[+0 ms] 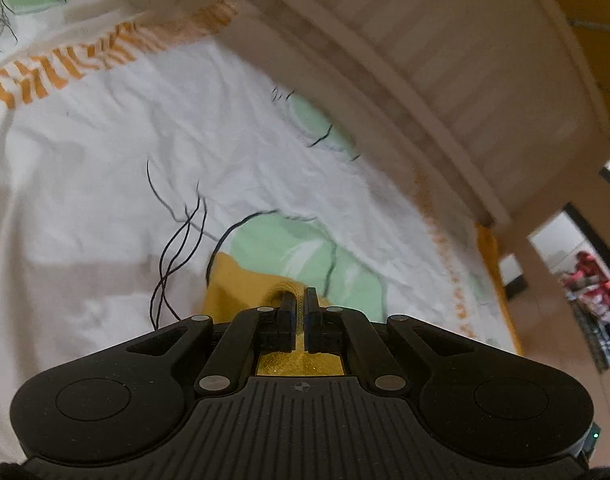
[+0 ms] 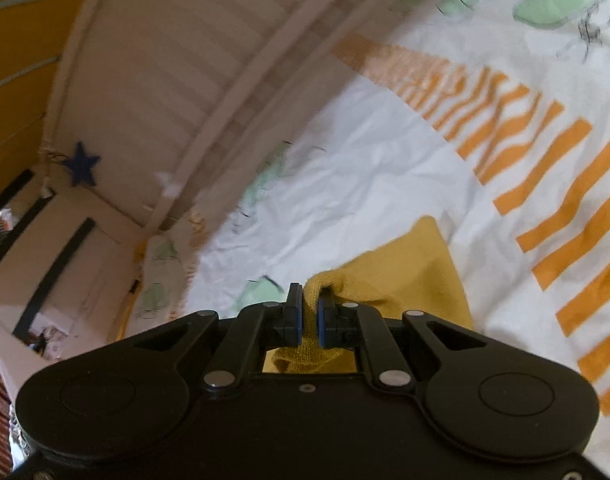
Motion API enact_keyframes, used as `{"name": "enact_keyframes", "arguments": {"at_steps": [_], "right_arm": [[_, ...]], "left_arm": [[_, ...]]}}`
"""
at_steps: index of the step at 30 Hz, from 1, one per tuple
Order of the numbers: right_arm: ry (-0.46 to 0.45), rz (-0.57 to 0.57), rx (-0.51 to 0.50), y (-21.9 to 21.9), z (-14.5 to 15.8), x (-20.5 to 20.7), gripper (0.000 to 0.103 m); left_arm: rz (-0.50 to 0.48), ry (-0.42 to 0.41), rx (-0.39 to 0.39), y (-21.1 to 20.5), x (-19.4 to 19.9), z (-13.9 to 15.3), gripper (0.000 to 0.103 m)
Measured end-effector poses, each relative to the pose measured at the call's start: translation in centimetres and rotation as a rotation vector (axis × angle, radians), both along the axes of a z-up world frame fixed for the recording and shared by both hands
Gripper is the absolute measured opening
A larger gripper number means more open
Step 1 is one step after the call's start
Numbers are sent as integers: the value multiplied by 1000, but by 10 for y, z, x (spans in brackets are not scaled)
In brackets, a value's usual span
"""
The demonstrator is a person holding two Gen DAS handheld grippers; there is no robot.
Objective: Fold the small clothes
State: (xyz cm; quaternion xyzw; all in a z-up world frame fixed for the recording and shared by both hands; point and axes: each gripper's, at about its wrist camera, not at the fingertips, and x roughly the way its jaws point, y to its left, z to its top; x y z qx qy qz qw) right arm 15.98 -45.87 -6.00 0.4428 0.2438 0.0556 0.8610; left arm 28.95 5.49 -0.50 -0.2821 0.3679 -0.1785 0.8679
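Left gripper point(image 1: 300, 300): pinching yellow knit garment point(image 1: 241, 284) edge.
Right gripper point(image 2: 309, 300): pinching same garment, over the bed sheet point(image 2: 365, 168).
Risk: thin bite, knit may slip; uneven pull skews fold.

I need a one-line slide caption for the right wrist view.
Right hand-held gripper pinching a mustard-yellow knit garment above a white bedsheet.

Bed w/ white sheet point(image 1: 117, 140), rumpled, printed w/ green blobs, thin black squiggles and an orange-striped band point(image 2: 545, 184) running far ahead of the left gripper, and ahead-right of the right gripper. Beyond the sheet: cream slatted bed rail point(image 1: 445, 80), ochre wall point(image 2: 13, 52) behind it. Dark blue star point(image 2: 82, 169) on rail, ahead-left of right gripper. Warm, dim light; edges blurred.
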Motion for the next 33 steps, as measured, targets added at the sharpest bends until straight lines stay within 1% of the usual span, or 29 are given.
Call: {"name": "enact_keyframes", "arguments": {"at_steps": [2,3,4,5,7,8,9,11,12,14,16,17,20,23,26,28,30,33], "right_arm": [[35,-5,-18,0,-10,9,17],[52,-11,-30,0,-16,13,22],[64,-15,-38,-1,-20,15,22],[77,-19,-39,-2,-24,17,22],[87,-31,-39,-4,-28,15,24],[85,-34,-46,-4,-28,13,28],[80,-40,-68,-4,-26,10,42],[68,-55,-120,-4,-21,3,60],[59,-61,-141,-4,-17,-1,62],[47,-71,-195,-3,-9,-8,62],[32,-63,-253,4,1,-13,62],[22,-48,-292,10,6,-16,62],[1,28,-408,37,16,-25,62],[-1,120,-523,68,19,-29,62],[6,206,-599,96,15,-31,62],[23,250,-644,112,10,-29,62],[43,282,-678,122,5,-22,62],[83,303,-718,130,-2,-10,62]], "left_arm": [[15,32,29,-6,9,-13,3],[15,44,39,-7,12,-18,4],[15,57,47,-8,15,-22,4],[27,68,55,-8,18,-25,6],[70,70,67,-4,17,-28,13],[86,62,74,0,16,-28,26],[104,46,87,2,13,-25,35],[122,-3,128,5,5,-15,35],[121,-26,156,4,1,-10,35],[103,-72,216,-1,-7,0,36],[63,-121,284,-13,-21,8,39],[35,-139,320,-21,-27,10,41],[-74,-184,431,-47,-50,8,42],[-180,-178,490,-74,-64,-4,42],[-265,-162,539,-96,-70,-18,42],[-292,-154,558,-106,-69,-25,42],[-314,-119,568,-113,-62,-34,42],[-317,-87,575,-117,-55,-42,42]]}}
